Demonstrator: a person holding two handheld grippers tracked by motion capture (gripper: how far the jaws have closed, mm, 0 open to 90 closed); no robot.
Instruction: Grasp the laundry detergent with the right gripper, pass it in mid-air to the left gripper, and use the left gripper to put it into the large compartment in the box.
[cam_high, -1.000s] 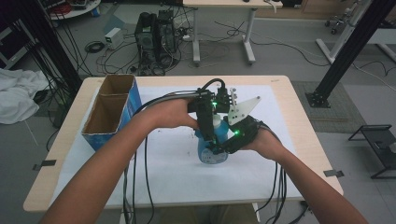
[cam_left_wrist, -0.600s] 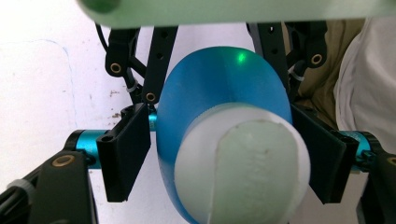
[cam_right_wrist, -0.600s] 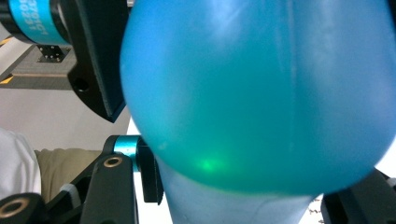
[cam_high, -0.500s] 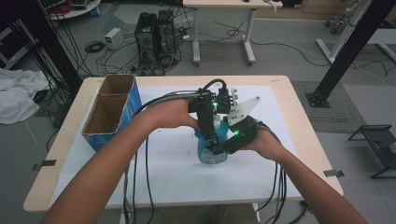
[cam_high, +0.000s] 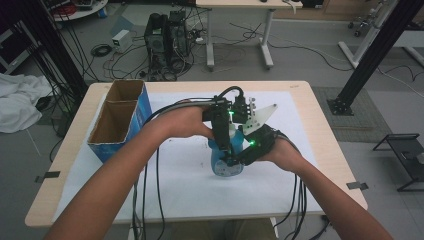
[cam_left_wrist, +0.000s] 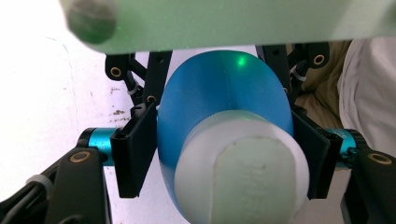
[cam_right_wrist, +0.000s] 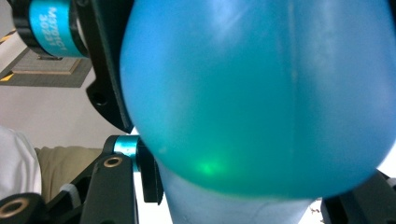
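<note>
A blue plastic bottle (cam_high: 224, 164) with a white cap stands at the middle of the white sheet, held from both sides. My left gripper (cam_high: 221, 136) comes down on it from the far side. In the left gripper view the left gripper (cam_left_wrist: 224, 154) is shut on the blue bottle (cam_left_wrist: 219, 102), whose white cap (cam_left_wrist: 243, 172) points at the camera; black pads (cam_left_wrist: 134, 149) press both flanks. My right gripper (cam_high: 239, 156) reaches in from the right. In the right gripper view the right gripper (cam_right_wrist: 243, 200) is shut on the blue bottle (cam_right_wrist: 261, 93), very close to the lens.
An open blue cardboard box (cam_high: 117, 122) with two compartments stands at the table's left. A white sheet (cam_high: 185, 195) covers most of the wooden table (cam_high: 320, 125). Cables (cam_high: 150, 200) trail from both grippers over the near edge.
The bottle and both grippers have shifted very slightly toward the near edge. Both holds stay the same.
</note>
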